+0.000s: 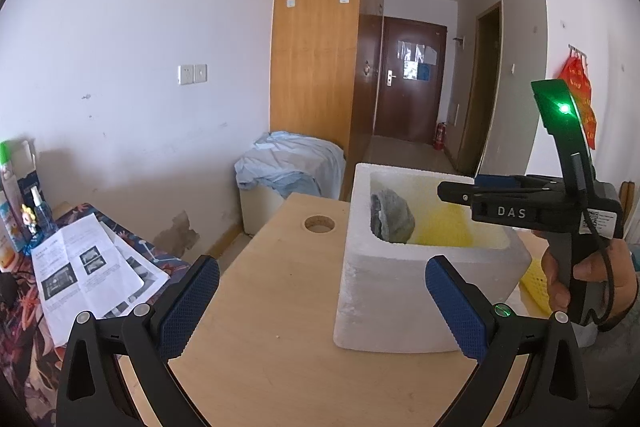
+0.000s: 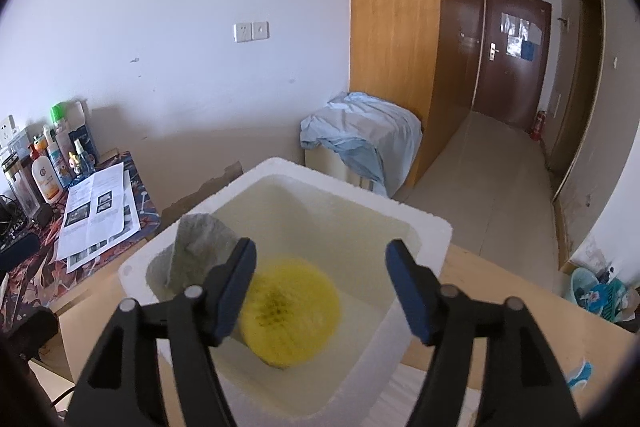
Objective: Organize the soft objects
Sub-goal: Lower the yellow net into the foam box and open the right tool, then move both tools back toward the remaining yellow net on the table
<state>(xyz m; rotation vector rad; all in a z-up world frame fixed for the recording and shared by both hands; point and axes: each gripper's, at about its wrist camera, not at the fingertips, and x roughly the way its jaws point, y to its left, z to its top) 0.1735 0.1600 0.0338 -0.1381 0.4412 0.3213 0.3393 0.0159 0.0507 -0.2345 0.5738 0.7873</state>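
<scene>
Tilting down over the foam box (image 2: 420, 227), the right gripper (image 2: 320, 291) gapes empty above the yellow sponge (image 2: 292, 315)

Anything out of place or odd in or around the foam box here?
Nothing stands out. The yellow sponge and grey cloth both sit inside the foam box, which stands upright on the table. Nothing has spilled.

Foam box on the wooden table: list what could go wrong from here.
1. The right gripper hangs open over the foam box with the yellow sponge below its fingers; pulling back low could clip the rim and shift the light box.
2. The grey cloth leans against the inner wall, poking above the rim, so it might be knocked out.
3. The left gripper sits open near the box and could nudge it.
</scene>
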